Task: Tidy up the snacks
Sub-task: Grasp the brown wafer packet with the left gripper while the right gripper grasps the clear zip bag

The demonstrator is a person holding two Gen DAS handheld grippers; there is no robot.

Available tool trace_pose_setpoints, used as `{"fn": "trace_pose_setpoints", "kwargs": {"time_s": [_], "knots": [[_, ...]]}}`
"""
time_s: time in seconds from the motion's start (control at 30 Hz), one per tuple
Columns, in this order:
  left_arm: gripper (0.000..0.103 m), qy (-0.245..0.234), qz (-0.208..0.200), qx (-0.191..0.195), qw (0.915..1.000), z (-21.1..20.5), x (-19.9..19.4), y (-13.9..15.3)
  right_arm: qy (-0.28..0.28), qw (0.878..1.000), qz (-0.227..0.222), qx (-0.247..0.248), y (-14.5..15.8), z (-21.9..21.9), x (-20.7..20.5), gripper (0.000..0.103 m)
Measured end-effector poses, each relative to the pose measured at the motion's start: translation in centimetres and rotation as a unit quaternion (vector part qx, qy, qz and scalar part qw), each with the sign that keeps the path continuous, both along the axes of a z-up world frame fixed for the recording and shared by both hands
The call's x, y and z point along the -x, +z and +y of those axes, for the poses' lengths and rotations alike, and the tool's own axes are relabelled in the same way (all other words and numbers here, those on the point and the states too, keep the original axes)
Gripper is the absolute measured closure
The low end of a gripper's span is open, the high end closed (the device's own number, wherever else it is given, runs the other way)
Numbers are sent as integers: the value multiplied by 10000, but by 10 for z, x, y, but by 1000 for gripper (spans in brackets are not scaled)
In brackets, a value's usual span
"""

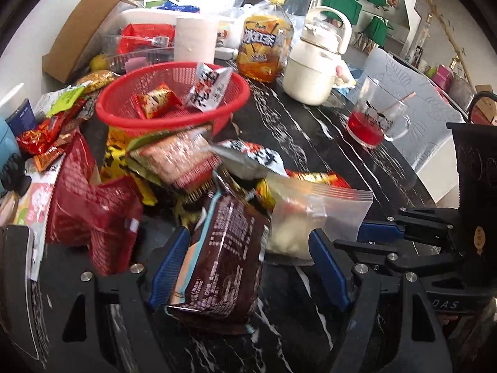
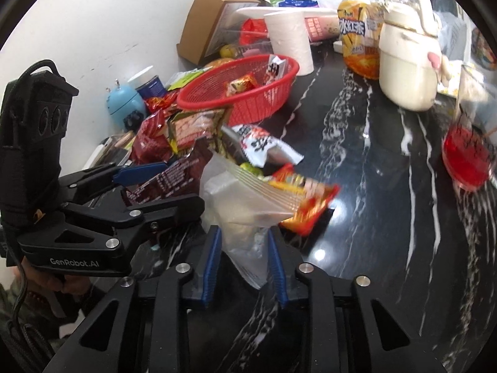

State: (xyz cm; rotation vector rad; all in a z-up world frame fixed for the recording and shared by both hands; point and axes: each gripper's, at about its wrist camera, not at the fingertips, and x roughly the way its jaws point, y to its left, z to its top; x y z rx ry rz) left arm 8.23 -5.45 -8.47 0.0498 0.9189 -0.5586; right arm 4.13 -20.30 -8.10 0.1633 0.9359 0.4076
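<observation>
My left gripper (image 1: pixel 248 267) is open around a dark brown snack packet (image 1: pixel 220 264); the left pad is beside it and the right pad stands clear. My right gripper (image 2: pixel 245 264) is shut on a clear zip bag (image 2: pixel 245 205) with pale food in it, which lies beside the brown packet (image 2: pixel 174 177). In the left wrist view the right gripper (image 1: pixel 351 236) comes in from the right at the bag's (image 1: pixel 313 211) corner. A red mesh basket (image 1: pixel 130 124) behind the snack pile holds a red-yellow packet (image 1: pixel 157 101) and a white packet (image 1: pixel 208 88).
Loose snack packets are piled left of the black marble table (image 1: pixel 310 143). Behind stand an iced-tea bottle (image 1: pixel 264 46), a cream kettle (image 1: pixel 313 71), a paper roll (image 1: pixel 194 40) and a cardboard box (image 1: pixel 80 28). A glass mug of red drink (image 1: pixel 372 118) stands at right.
</observation>
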Motion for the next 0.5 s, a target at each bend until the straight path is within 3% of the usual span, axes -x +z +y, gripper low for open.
{"fn": "trace_pose_setpoints", "kwargs": {"time_s": [0.23, 0.5], "knots": [[25, -103, 160, -143, 9997, -11, 11, -12, -157, 9998, 78, 8, -4, -9, 17, 78], [29, -63, 56, -542, 9985, -23, 16, -19, -415, 9990, 141, 11, -4, -28, 37, 78]]}}
